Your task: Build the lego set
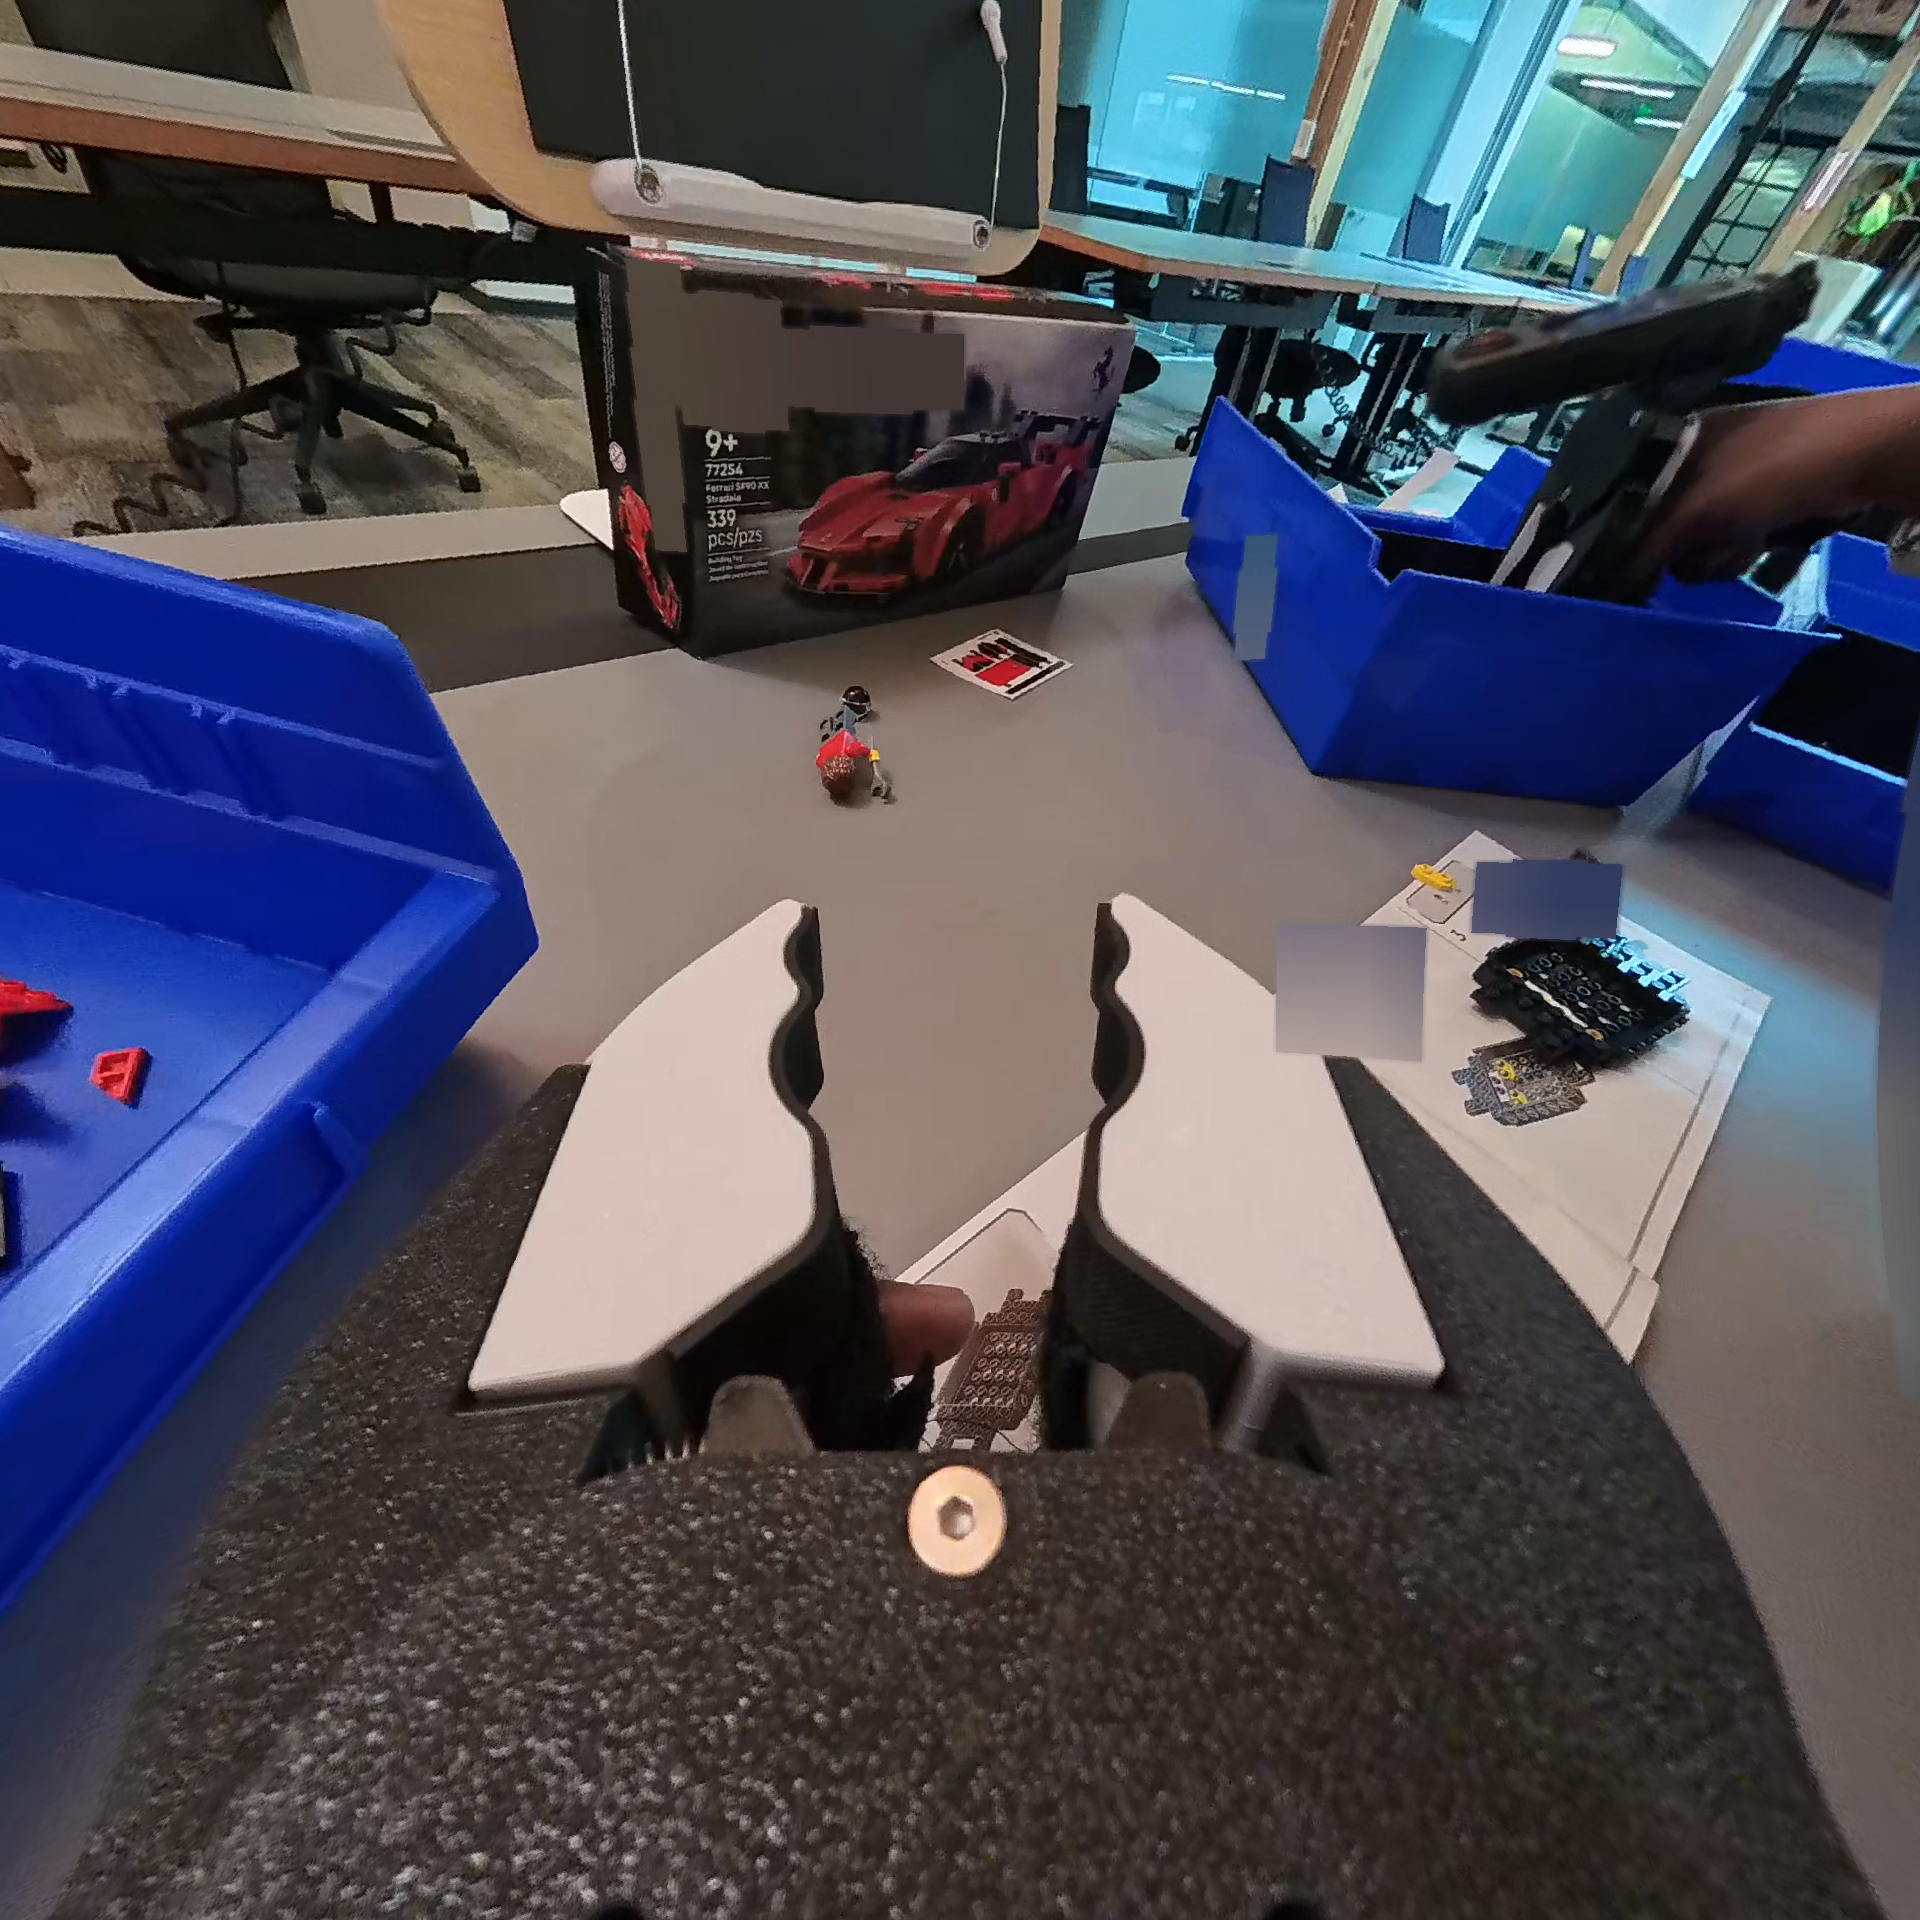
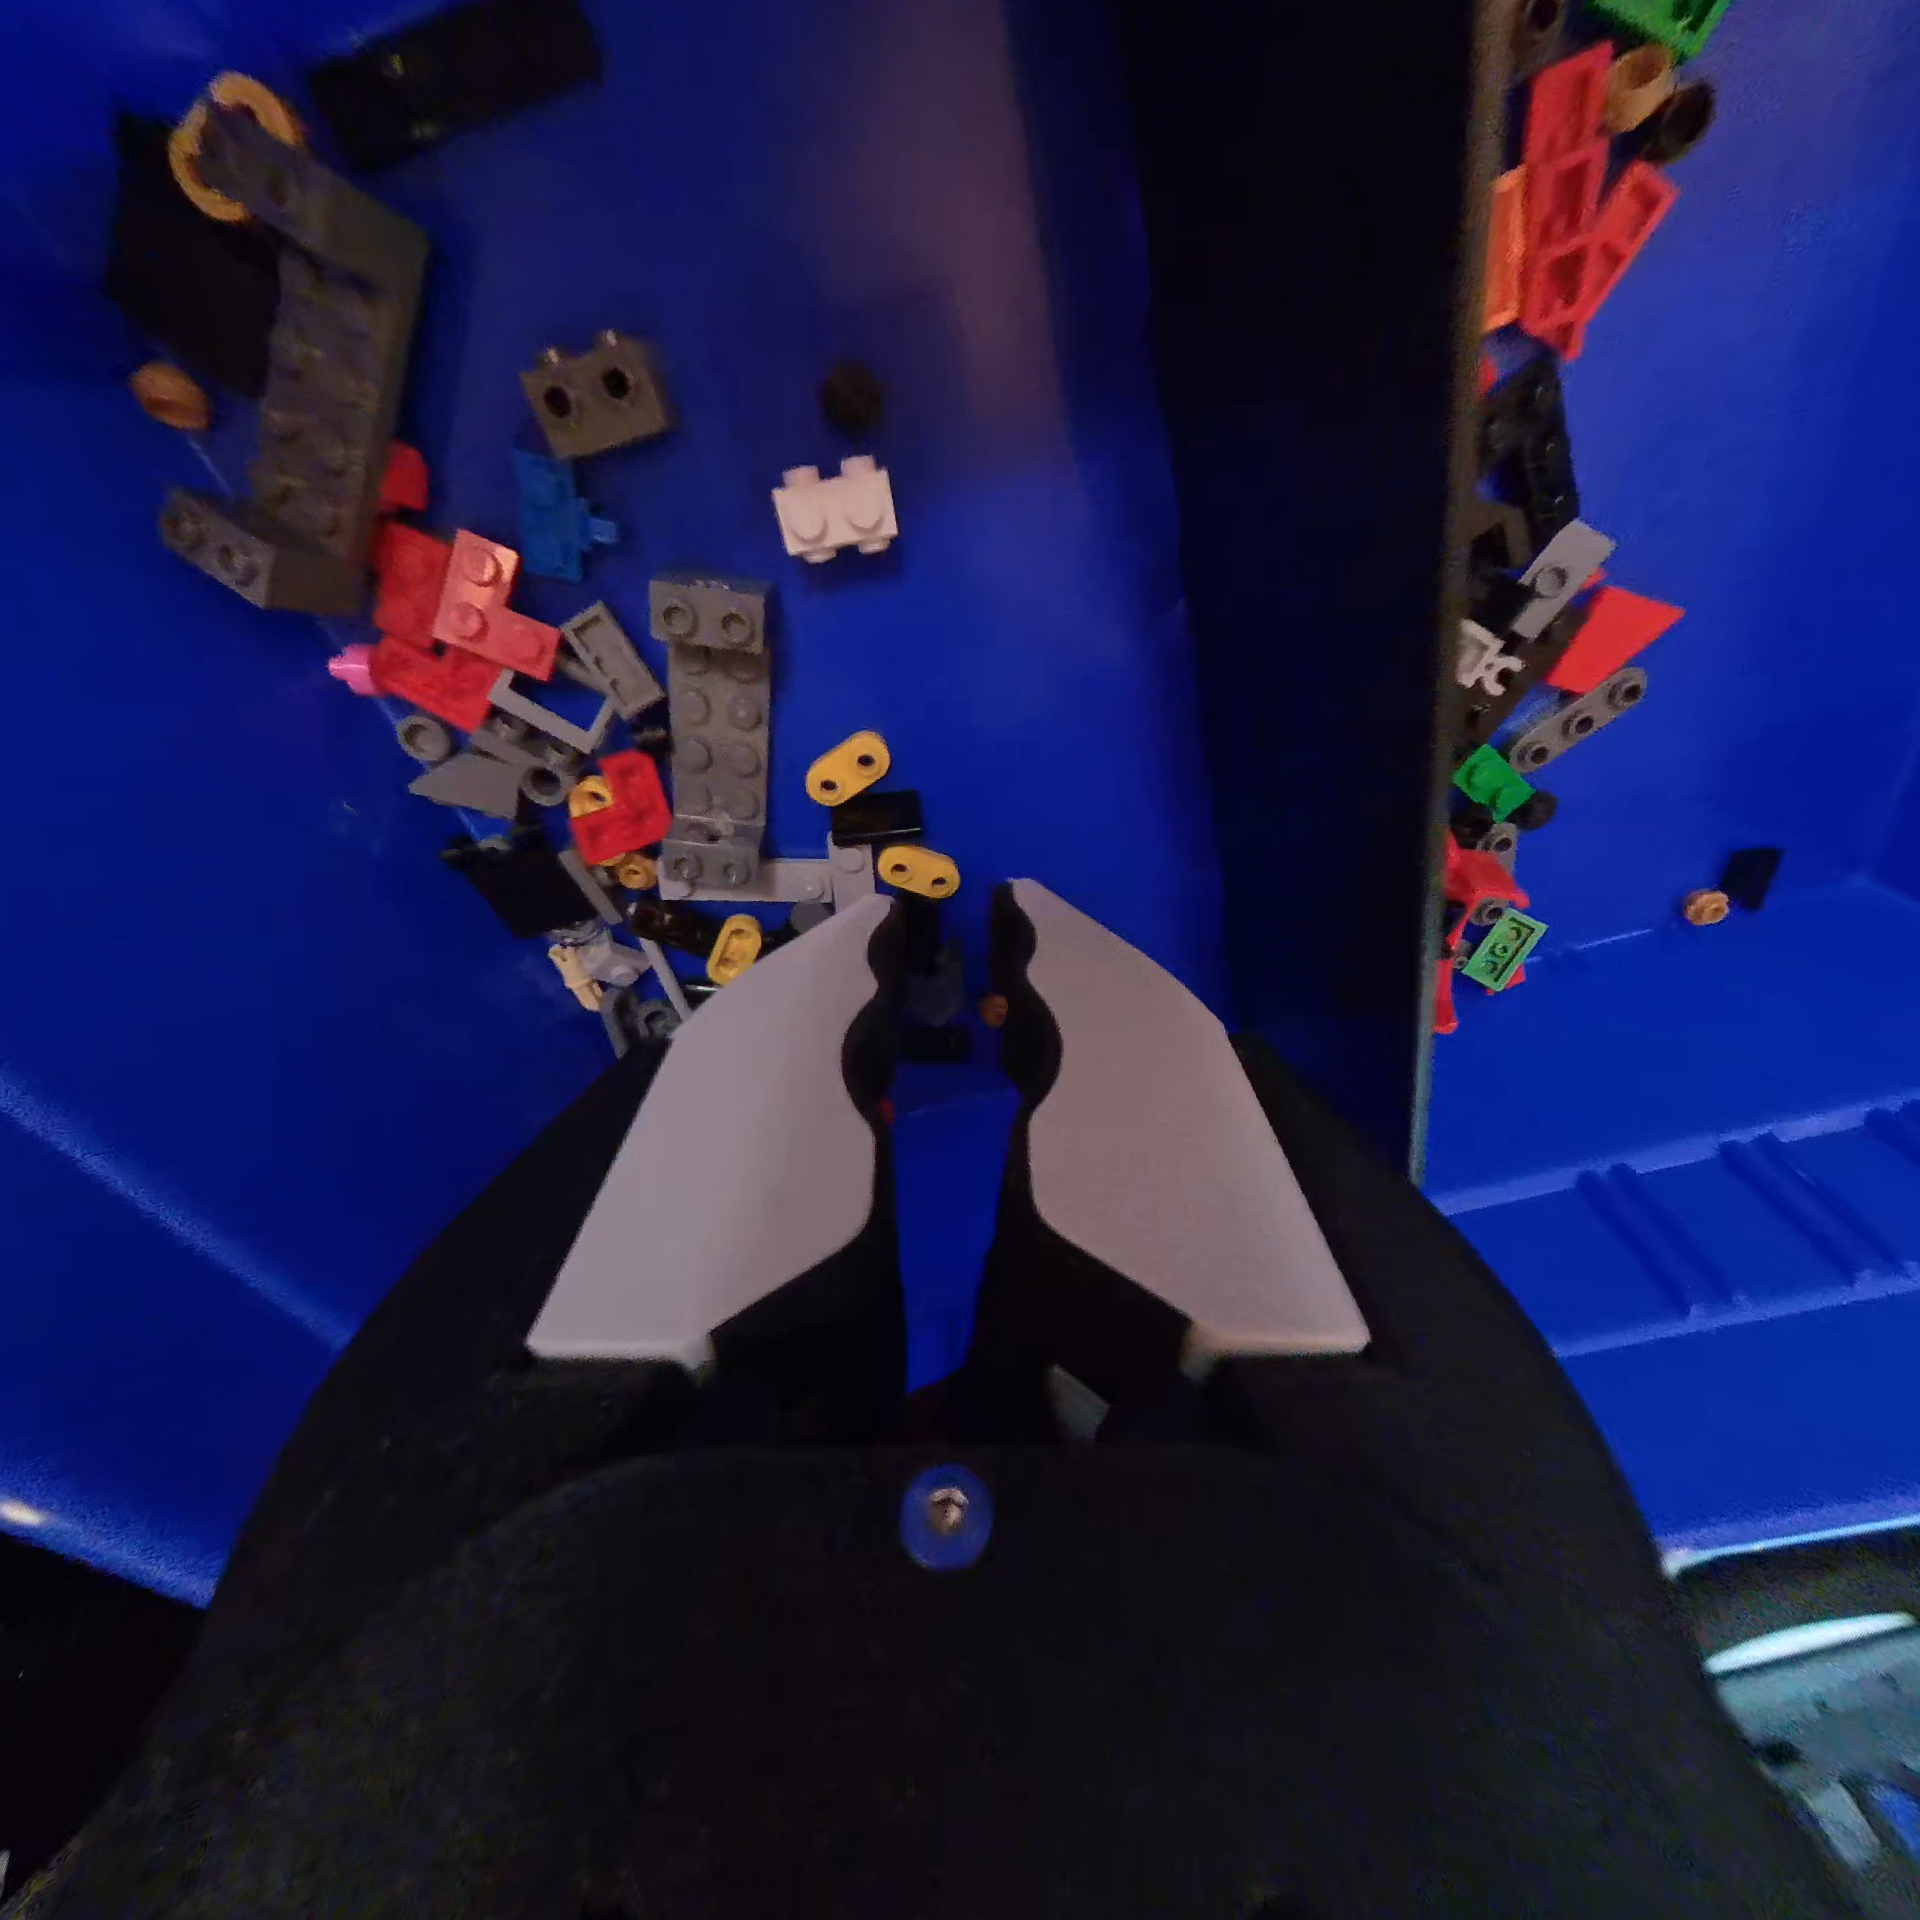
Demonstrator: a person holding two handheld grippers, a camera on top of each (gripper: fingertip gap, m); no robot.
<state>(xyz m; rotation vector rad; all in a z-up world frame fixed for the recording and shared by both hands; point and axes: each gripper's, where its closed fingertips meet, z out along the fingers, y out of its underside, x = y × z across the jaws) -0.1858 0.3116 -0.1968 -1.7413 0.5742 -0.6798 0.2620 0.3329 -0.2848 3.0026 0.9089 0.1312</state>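
My left gripper (image 1: 956, 914) is open and empty above the grey table (image 1: 1039, 810). A small minifigure in red (image 1: 847, 764) and a black helmet (image 1: 854, 698) lie ahead of it. My right gripper (image 2: 948, 899) is down inside a blue bin (image 2: 1018, 416) of loose bricks, and it also shows in the left wrist view (image 1: 1621, 488). Its pads stand a narrow way apart. A thin black piece (image 2: 920, 935) and a dark grey piece (image 2: 935, 987) lie by the left pad, and a tiny brown stud (image 2: 995, 1006) lies by the right pad. Blue floor shows between the pads.
A toy car box (image 1: 862, 457) and a sticker sheet (image 1: 1000, 663) lie at the back. An instruction booklet (image 1: 1558, 1174) carries a black assembly (image 1: 1579, 997). A blue bin (image 1: 208, 935) with red pieces stands at the left. Yellow plates (image 2: 917, 869) and a grey plate (image 2: 717, 727) lie near the right gripper, and a divider (image 2: 1455, 623) stands to its right. Across from one pair of fingers to the other is roughly 45 cm.
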